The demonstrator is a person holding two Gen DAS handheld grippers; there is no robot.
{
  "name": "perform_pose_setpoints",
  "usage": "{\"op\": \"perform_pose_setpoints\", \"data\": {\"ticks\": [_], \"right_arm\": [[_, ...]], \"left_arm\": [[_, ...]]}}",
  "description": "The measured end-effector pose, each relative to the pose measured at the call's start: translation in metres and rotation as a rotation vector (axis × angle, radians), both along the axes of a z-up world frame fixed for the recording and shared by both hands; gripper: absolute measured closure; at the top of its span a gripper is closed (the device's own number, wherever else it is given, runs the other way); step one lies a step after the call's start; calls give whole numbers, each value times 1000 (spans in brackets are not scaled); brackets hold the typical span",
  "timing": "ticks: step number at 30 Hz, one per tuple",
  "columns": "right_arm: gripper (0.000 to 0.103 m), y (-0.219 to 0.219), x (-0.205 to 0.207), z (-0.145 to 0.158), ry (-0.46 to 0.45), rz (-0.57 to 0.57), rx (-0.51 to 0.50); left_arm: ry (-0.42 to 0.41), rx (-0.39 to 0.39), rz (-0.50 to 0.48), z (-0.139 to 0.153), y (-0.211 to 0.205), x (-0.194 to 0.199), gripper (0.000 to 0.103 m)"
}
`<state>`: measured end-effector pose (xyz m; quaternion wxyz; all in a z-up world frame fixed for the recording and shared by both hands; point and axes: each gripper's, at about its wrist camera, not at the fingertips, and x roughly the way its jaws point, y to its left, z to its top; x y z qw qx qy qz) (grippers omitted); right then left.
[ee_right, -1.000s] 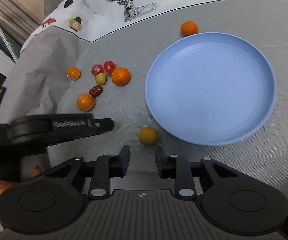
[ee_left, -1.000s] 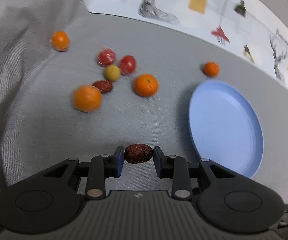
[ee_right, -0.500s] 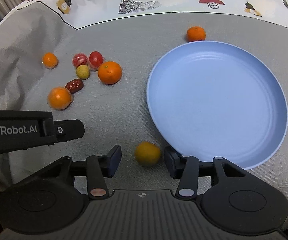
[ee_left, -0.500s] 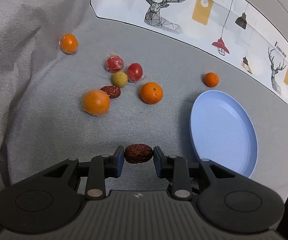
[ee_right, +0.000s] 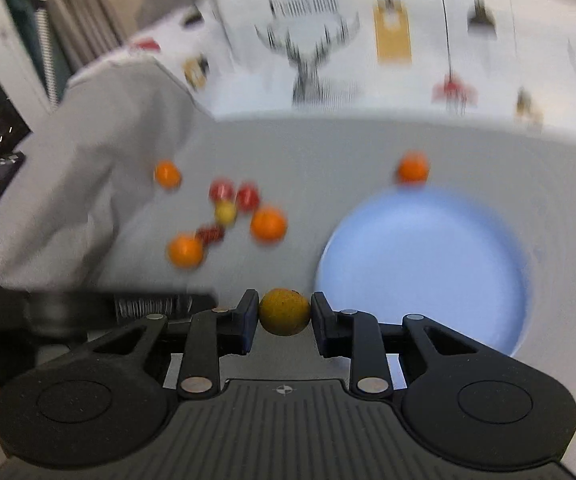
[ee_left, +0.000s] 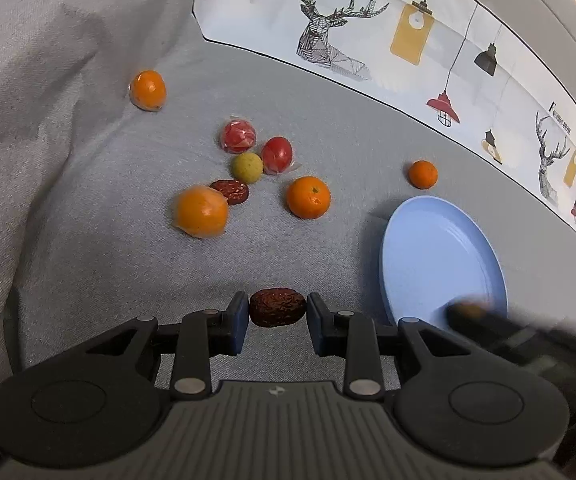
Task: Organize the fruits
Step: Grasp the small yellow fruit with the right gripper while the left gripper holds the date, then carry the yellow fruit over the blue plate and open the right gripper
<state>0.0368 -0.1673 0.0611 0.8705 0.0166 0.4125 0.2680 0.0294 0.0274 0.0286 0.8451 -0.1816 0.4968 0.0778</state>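
Left tongs (ee_left: 277, 312) clamp a wrinkled red date (ee_left: 277, 307); right tongs (ee_right: 284, 314), jaws just closed, grip a small yellow fruit (ee_right: 285, 311) near the blue plate (ee_right: 428, 260). Plate holds nothing. Oranges (ee_left: 308, 197), tomatoes (ee_left: 276, 155) and another date (ee_left: 231, 191) lie loose on the grey tabletop (ee_left: 328, 132), left of the plate.

the right tongs (ee_right: 285, 312) pinch a small yellowish round fruit (ee_right: 285, 311), both pads pressed to its sides, having just closed in on it. the background is blurred. beyond lies a grey surface (ee_right: 328, 184) with a pale blue plate (ee_right: 424, 264) to the right, an orange fruit (ee_right: 413, 168) just past its far rim. to the left sits a loose cluster: three orange fruits, two red ones, a yellow one (ee_right: 225, 212) and a dark red one (ee_right: 210, 234). the other tongs' black body (ee_right: 128, 306) shows at left.
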Motion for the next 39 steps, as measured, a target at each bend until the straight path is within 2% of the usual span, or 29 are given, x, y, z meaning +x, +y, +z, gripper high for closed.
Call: {"op": "perform_pose_setpoints", "data": {"ticks": [3,6,8,10,11,13,16,19,27,35,39], "right_arm": [[73,-18,6,22,-128,5,-63],[73,-42,13,18,-164,-39,-62],[73,-57,16,-2,-143,-90,-51],[73,-65,21,-20,-62,-143,-50],[73,-69,24,-22,-31,-172,-17],[73,-78,30,-19,-34,-200,33],[73,-85,35,-19,-52,-232,-5],[73,-93,38,-22,-20,-239,20],[73,-98,35,-26,-24,-242,-6],[73,-104,35,-27,-11,-257,-11],[73,-106,36,-27,-7,-263,-12]], "left_arm": [[-3,24,-21,0,-7,3,69],[-15,65,-55,1,-19,6,69],[-31,92,-82,2,-29,9,69],[-53,120,-117,4,-40,11,69],[-64,130,-134,4,-45,12,69],[-92,147,-168,6,-57,14,69],[-142,175,-210,9,-71,15,69],[-188,185,-244,12,-85,16,69],[-260,229,-352,10,-121,18,69],[-276,206,-392,5,-130,17,69],[-255,171,-381,2,-126,17,69]]}}
